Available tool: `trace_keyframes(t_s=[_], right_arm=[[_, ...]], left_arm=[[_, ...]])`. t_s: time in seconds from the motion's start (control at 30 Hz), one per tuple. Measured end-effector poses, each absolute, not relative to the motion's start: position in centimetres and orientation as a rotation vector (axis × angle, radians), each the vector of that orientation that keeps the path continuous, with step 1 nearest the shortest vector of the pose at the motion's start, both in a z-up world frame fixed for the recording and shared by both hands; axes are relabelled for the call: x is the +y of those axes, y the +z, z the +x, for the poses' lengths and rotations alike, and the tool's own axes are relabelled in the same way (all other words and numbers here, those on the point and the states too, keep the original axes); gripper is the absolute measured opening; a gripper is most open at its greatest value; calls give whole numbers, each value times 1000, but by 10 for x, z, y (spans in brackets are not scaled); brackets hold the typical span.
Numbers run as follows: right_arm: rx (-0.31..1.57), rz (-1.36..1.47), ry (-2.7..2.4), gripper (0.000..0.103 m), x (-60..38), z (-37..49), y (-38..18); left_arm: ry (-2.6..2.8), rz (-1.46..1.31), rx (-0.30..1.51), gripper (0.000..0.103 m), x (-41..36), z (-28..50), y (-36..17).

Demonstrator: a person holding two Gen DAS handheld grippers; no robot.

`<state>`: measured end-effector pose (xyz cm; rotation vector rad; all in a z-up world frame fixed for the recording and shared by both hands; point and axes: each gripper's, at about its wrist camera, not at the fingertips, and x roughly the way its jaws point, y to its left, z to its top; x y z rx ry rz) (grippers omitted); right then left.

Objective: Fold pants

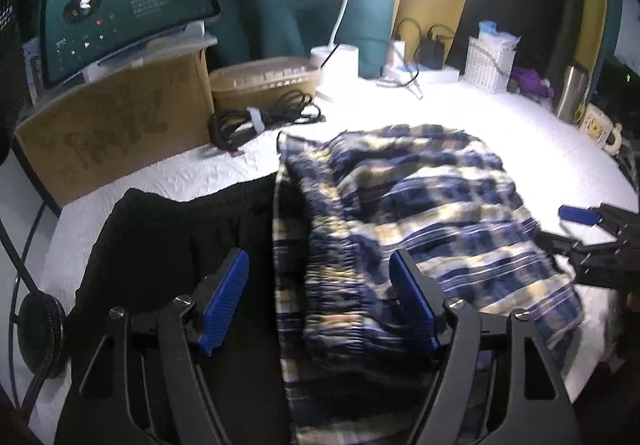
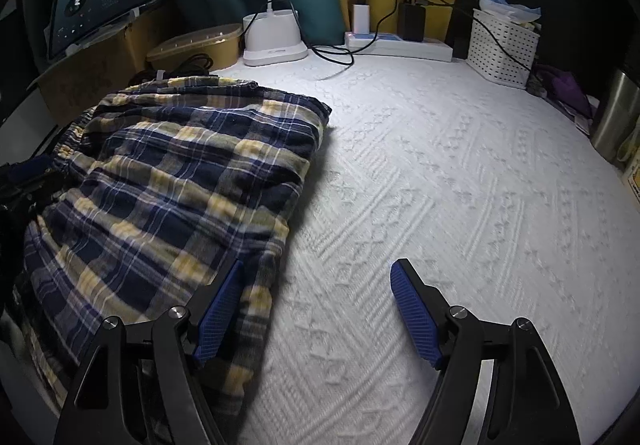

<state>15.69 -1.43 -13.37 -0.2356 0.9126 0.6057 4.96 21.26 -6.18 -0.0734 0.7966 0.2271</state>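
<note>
Already the plaid pants (image 2: 168, 181) lie folded into a thick, layered bundle on the white textured cloth (image 2: 460, 205) that covers the table, filling the left half of the right wrist view and the centre of the left wrist view. The gathered waistband shows along the left edge of the bundle, and the right-hand edge looks fairly straight, so at least one fold seems done; how many layers there are cannot be told. The edges are still a bit loose and puffy, so my guess is that a last fold or some smoothing remains, or that this pair is finished and only needs setting aside.

A black garment (image 1: 160, 245) lies at the lower left of the left wrist view, touching the plaid bundle, possibly another pair; whether it is folded I cannot tell.

The left gripper (image 1: 320, 301) hovers with its jaws wide apart over the waistband side of the bundle, clamped on nothing. The right gripper (image 2: 316, 309) also stands open at the bottom of its view, one finger over the near right corner of the pants, the other over bare cloth, with no fabric pinched.

Along the top of both views sit a lamp base (image 2: 274, 39), a white basket (image 2: 502, 45) and a tablet (image 1: 124, 9).
</note>
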Motion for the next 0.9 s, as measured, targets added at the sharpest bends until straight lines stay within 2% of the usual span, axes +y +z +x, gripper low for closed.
trace_keyframes(t_s=[0.7, 0.9], right_arm=[[828, -163, 567, 77, -72, 125, -100], [798, -134, 532, 77, -97, 117, -90]], left_arm=[[188, -27, 725, 74, 148, 31, -31], [137, -8, 715, 80, 119, 31, -27]])
